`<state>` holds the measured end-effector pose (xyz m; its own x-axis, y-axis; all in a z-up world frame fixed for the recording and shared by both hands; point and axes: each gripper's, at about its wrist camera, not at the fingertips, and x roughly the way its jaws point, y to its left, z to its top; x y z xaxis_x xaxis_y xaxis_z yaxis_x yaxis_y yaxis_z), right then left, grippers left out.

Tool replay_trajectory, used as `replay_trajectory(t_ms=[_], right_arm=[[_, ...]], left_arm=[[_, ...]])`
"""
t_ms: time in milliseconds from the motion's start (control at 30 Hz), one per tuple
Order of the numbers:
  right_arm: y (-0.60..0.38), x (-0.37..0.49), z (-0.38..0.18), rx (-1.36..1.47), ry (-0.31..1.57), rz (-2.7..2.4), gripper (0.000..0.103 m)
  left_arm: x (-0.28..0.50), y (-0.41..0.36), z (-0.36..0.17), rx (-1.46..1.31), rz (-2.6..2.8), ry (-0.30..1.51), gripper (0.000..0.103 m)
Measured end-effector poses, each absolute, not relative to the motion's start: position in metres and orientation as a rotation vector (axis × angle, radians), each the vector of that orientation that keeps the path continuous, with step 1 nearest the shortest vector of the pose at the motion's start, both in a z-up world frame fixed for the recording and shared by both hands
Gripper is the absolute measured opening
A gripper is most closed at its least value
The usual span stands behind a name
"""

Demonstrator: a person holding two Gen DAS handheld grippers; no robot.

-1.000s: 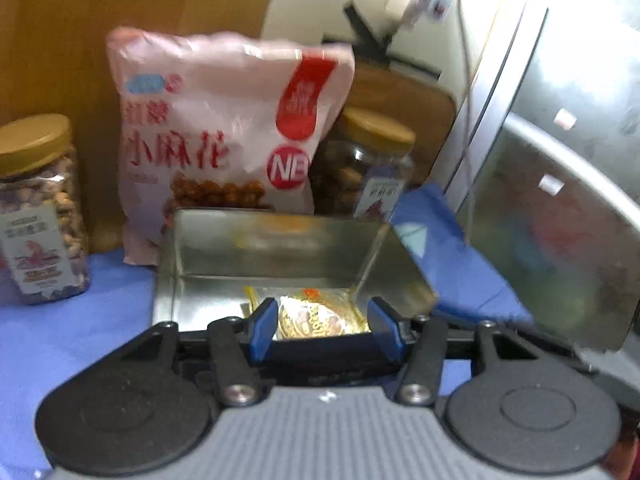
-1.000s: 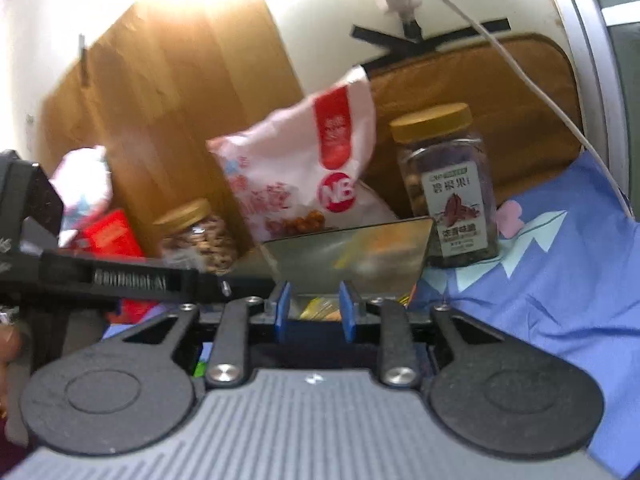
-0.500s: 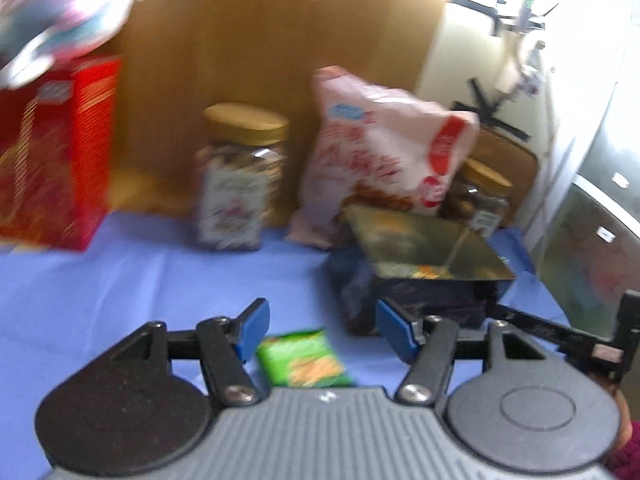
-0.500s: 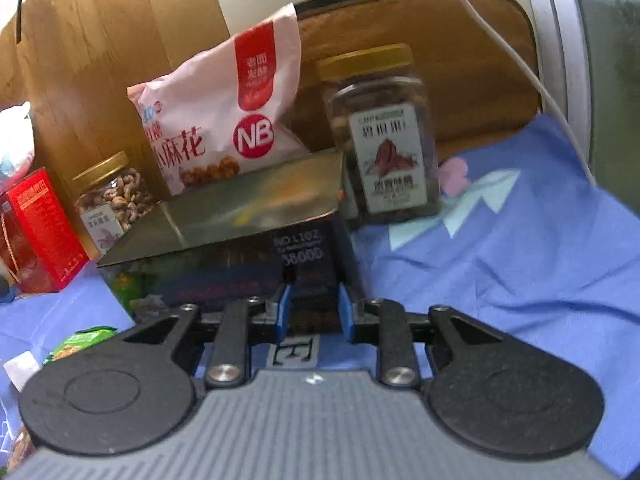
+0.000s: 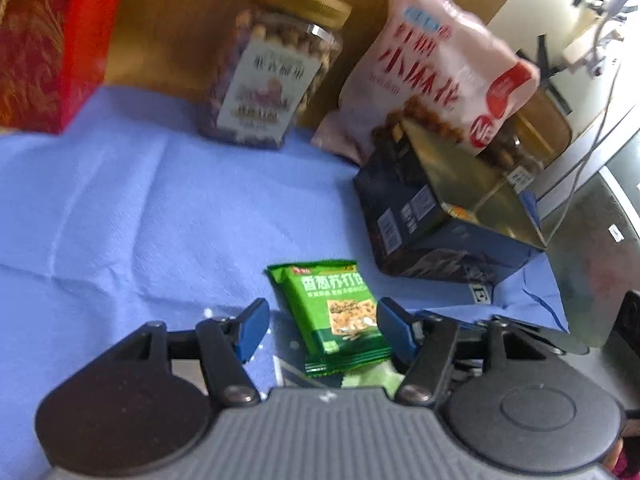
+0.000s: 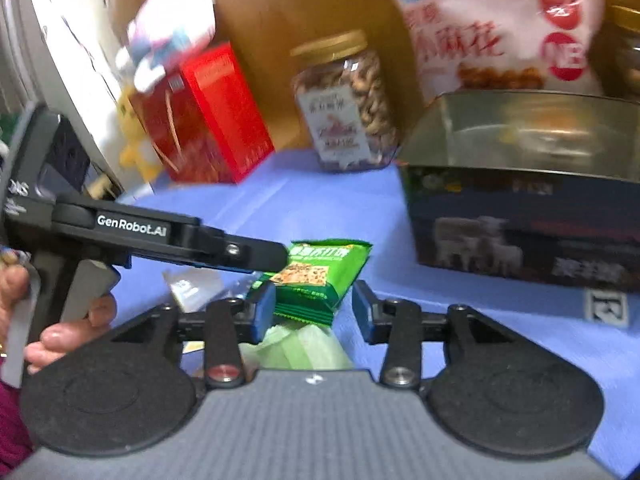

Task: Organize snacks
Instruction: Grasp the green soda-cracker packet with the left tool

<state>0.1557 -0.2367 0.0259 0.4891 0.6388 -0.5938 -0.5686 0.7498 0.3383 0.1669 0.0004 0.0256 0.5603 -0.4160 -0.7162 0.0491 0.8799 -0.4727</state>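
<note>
A blue cloth (image 5: 132,208) covers the surface, and a wooden board (image 5: 180,12) stands at its back edge. The largest thing on the cloth is the dark tin (image 5: 448,232), open at the top with a shiny metal inside; it stands toward the right side, in front of the pink bag (image 5: 436,80), which leans upright at the back edge. A red box (image 5: 48,44) stands at the back left corner, with something pink and white, too blurred to tell, on top of it in the right wrist view. Between the red box and the pink bag stands a nut jar (image 5: 276,76) with a gold lid, and a second jar (image 5: 532,136) shows only partly behind the bag and the tin. The left gripper (image 5: 320,328) hangs low over the front part of the cloth with its blue fingers (image 5: 252,324) spread wide, holding nothing. The green packet (image 5: 336,312) lies flat on the cloth between these fingers, nearer to the right one, and I cannot tell if it touches. The right gripper (image 6: 314,306) is also released, its fingers apart on both sides of the same green packet (image 6: 316,276), and the left finger seems to be against the packet edge. Some pale green wrappers (image 6: 300,348) lie just under the packet, toward the front edge.
</note>
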Motion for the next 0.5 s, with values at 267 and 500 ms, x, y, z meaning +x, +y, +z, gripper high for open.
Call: replay_trajectory(t_ms=[267,500], right_arm=[[-0.224,0.151,0.014,0.083,0.803,0.742,0.031],[-0.273,0.092,0.025,0.102,0.611,0.646,0.028]], left_arm=[[0.142,-0.018,0.031,-0.375,-0.313,0.898,0.043],[0.108,-0.076,0.063,-0.246,-0.435,0.834,0.042]])
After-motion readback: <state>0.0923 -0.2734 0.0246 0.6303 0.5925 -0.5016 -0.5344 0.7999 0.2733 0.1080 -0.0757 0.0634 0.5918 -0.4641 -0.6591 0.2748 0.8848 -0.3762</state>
